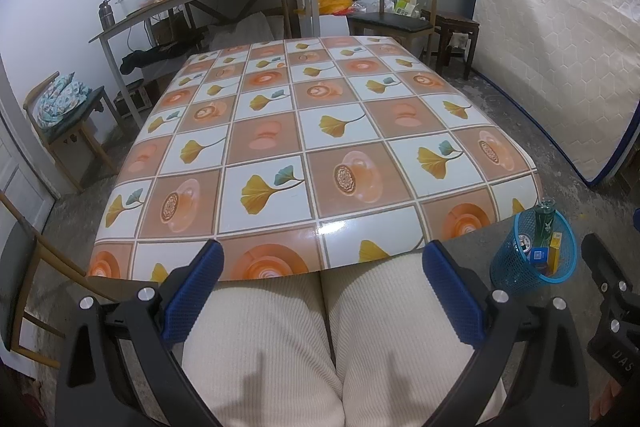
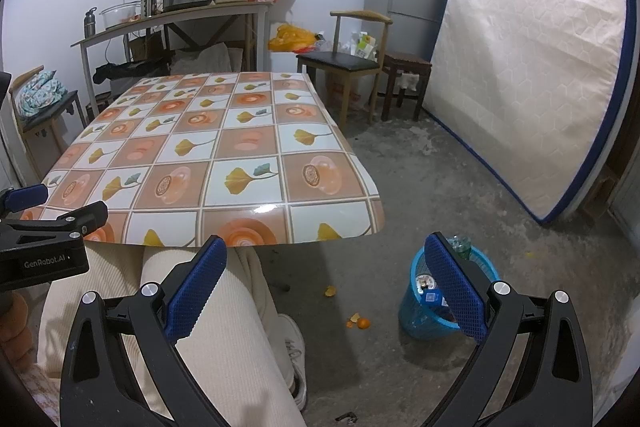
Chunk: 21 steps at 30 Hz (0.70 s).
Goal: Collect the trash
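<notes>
Both the left tongs and right tongs were wide open and empty. The blue bin, lower right, held trash.

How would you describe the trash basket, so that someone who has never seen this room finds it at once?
Start from the big table with the orange-and-white tile-pattern cover. On the concrete floor beside its near right corner stands the blue mesh basket, already holding a green bottle and small boxes. It is the only blue, open-topped container there; orange peel scraps lie on the floor next to it.
</notes>
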### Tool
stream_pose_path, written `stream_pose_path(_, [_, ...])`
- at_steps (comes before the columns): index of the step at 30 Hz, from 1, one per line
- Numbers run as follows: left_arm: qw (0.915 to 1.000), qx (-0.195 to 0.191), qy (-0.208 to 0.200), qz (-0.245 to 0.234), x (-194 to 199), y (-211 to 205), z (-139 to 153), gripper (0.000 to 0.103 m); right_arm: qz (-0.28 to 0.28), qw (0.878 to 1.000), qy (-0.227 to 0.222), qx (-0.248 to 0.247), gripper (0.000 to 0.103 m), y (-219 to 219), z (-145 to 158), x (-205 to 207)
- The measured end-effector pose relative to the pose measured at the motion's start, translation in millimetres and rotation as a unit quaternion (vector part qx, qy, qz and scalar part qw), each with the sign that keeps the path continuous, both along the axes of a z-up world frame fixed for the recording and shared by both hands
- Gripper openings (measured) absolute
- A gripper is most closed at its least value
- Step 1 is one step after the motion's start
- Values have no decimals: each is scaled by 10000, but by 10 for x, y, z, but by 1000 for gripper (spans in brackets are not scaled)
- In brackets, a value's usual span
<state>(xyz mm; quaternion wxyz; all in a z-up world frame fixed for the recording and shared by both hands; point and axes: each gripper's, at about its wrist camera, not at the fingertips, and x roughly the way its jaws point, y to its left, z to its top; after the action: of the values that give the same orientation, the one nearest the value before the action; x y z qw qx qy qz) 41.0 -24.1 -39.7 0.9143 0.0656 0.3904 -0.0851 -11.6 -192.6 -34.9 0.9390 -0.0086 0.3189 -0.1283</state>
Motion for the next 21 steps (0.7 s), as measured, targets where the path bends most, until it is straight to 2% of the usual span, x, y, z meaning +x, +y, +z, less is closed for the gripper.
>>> stream_pose_path(21, [10000,-4,7,-8,8,11,0,97,-11,10000,-5,-3,95,4,5,3])
